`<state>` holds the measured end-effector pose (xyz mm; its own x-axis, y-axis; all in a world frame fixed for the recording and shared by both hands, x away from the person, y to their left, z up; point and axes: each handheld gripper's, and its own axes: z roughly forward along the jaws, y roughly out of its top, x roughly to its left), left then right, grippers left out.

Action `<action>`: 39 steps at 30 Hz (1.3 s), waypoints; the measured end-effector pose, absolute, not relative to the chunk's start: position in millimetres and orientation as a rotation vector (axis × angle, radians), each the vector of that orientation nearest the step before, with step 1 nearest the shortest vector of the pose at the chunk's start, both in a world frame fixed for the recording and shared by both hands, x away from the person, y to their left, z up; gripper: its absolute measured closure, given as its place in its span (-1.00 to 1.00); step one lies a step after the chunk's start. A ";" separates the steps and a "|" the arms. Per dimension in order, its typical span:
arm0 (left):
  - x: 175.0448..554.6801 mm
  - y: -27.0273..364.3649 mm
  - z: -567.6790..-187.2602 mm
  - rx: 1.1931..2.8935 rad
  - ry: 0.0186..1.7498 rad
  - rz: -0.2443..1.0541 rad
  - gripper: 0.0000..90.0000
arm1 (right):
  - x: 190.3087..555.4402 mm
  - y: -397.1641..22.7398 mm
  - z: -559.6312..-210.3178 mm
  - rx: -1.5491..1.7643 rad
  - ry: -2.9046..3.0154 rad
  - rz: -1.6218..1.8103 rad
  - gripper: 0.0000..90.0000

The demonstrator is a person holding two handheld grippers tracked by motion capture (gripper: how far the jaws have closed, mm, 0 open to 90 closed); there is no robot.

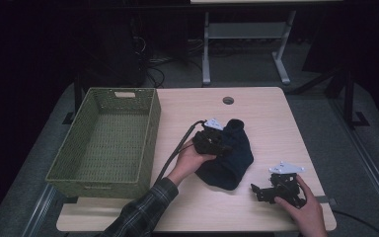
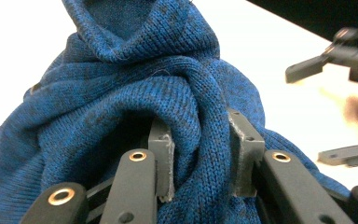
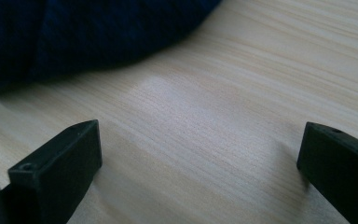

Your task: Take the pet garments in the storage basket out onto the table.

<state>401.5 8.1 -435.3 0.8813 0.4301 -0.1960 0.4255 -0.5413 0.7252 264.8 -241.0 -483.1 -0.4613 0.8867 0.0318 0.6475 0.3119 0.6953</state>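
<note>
High view: nearest the camera, the person's plaid sleeve [image 1: 140,212] comes in at the bottom edge, with the right gripper [image 1: 256,190] low on the table [image 1: 276,123] near its front right corner — fingers spread, nothing between them. The left gripper [image 1: 222,145] sits on a dark blue knitted garment [image 1: 232,163] bunched at mid-table. An empty green woven basket [image 1: 148,128] stands along the table's left edge, just beside the garment's side of the table but apart from it.

Left gripper view: fingers [image 2: 163,158] clamped on a thick fold of the blue knit, the fold squeezed between the pads. Only one ridge of fabric is held; the rest lies slack around it.

Right gripper view: fingers [image 3: 56,172] wide apart over bare wood, the garment's edge [image 3: 74,37] ahead, not touched.

Risk, as a judgement: lifted by that single fold, the garment would likely unroll and trail — a hanging end could drag the table or snag the basket rim. The knit is stretchy, so the fold may also creep out of the pinch.
</note>
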 end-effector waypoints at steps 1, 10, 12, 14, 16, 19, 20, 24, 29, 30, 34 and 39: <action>401.5 8.1 -435.3 2.208 0.613 0.007 0.48 | 264.8 -241.0 -483.1 1.372 2.227 0.927 -1.00; 403.7 4.1 -443.4 2.242 0.619 0.041 0.11 | 264.8 -241.0 -483.1 1.371 2.228 0.926 -1.00; 402.8 5.8 -439.2 2.216 0.624 0.036 -0.05 | 264.8 -241.1 -483.1 1.370 2.228 0.926 -1.00; 402.1 7.7 -435.0 2.208 0.622 0.025 -0.13 | 264.8 -241.1 -483.1 1.370 2.228 0.926 -1.00; 400.1 9.7 -430.5 2.204 0.613 0.046 -0.23 | 264.8 -241.0 -483.1 1.371 2.227 0.926 -1.00; 396.0 12.4 -424.4 2.207 0.606 0.075 -0.42 | 264.8 -241.0 -483.0 1.372 2.228 0.926 -1.00; 394.7 13.8 -422.4 2.211 0.604 0.082 -0.48 | 264.8 -241.0 -483.0 1.373 2.228 0.926 -1.00; 389.4 19.5 -414.2 2.214 0.598 0.119 -0.61 | 264.8 -241.0 -483.1 1.371 2.228 0.926 -1.00; 378.5 25.4 -405.1 2.210 0.577 0.141 -0.66 | 264.8 -241.0 -483.1 1.371 2.228 0.926 -1.00; 375.6 26.9 -403.7 2.209 0.580 0.150 -0.66 | 264.8 -241.0 -483.1 1.372 2.228 0.926 -1.00; 364.4 37.1 -400.0 2.199 0.586 0.160 -0.66 | 264.8 -241.1 -483.1 1.370 2.228 0.925 -1.00; 348.3 53.1 -400.7 2.195 0.596 0.174 -0.66 | 264.8 -241.0 -483.1 1.371 2.228 0.925 -1.00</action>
<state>348.3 53.1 -400.7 0.8777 0.4731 -0.0767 0.3572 -0.5392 0.7627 264.8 -241.0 -483.1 -0.4613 0.8867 0.0305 0.6473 0.3129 0.6951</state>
